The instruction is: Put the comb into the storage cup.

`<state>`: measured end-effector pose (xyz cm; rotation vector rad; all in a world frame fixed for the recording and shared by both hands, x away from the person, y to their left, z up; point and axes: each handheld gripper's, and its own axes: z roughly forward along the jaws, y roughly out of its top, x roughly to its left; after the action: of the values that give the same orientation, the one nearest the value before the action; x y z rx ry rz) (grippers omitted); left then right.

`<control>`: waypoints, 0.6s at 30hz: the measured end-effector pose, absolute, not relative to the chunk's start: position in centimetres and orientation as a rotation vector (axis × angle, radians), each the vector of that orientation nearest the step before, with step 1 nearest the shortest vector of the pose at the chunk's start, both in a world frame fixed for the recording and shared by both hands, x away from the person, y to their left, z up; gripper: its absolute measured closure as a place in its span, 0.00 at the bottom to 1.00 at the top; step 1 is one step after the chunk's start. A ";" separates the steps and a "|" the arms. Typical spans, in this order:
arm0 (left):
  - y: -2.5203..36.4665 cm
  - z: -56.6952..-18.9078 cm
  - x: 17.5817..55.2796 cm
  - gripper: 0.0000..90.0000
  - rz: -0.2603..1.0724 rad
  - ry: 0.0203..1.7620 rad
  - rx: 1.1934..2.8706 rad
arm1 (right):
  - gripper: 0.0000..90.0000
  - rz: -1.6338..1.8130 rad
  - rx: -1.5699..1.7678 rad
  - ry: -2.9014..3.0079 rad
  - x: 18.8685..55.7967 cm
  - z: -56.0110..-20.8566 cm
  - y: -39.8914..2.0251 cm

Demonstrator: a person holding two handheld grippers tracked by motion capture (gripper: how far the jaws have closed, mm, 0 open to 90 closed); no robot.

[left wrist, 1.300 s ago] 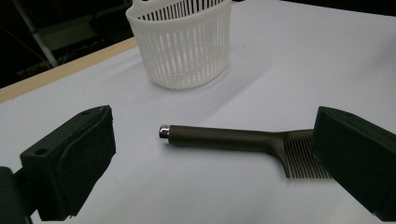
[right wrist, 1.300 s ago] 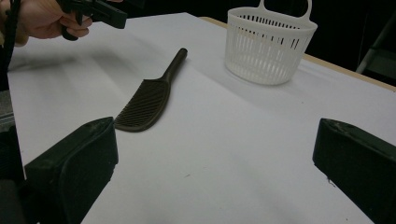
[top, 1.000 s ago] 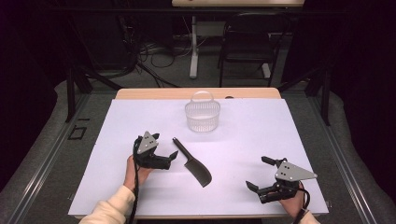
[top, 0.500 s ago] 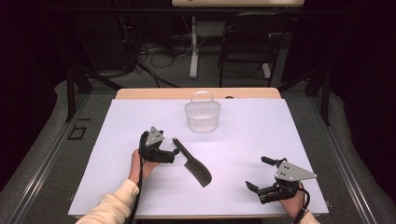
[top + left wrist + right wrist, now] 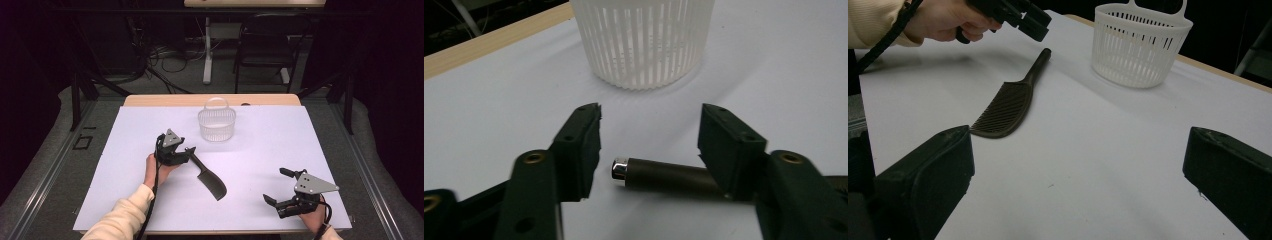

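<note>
A dark comb (image 5: pixel 212 182) with a round handle lies flat on the white table (image 5: pixel 280 145), its handle pointing up-left. My left gripper (image 5: pixel 189 153) sits low over the handle's end. In the left gripper view the chrome-capped handle (image 5: pixel 664 175) lies across the gap of my left gripper (image 5: pixel 649 132), running under the right-hand jaw. The jaws have just been closing and stand half wide, with no pad pressing on the handle. My right gripper (image 5: pixel 275 185) rests open at the table's front right, with nothing between its jaws. The right gripper view shows the comb (image 5: pixel 1003 107) ahead.
A white slatted basket (image 5: pixel 216 125) with a loop handle stands at the back middle of the table, just beyond the comb's handle; the basket (image 5: pixel 644 45) looms close in the left gripper view. A wooden edge (image 5: pixel 150 100) runs along the table's far side.
My left gripper has moved right to the comb's handle end and its jaws have narrowed around it. The comb and my right gripper have stayed put.
</note>
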<state>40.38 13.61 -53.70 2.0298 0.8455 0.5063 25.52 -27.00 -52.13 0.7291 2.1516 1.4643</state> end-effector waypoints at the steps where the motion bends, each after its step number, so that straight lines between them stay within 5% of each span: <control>1: 13.6 -53.8 40.5 0.58 0.494 0.841 2.027 | 0.00 1.465 0.731 2.152 25.5 -52.1 -27.0; 9: 13.2 -54.1 41.7 0.94 0.455 0.855 2.038 | 0.00 1.465 0.732 2.152 25.5 -52.1 -27.0; 18: 12.7 -54.8 42.4 1.00 0.436 0.866 2.097 | 0.00 1.464 0.732 2.154 25.6 -52.2 -27.0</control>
<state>42.42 12.71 -54.78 2.0972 0.8661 0.4363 25.57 -26.96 -52.18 0.7315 2.1543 1.4642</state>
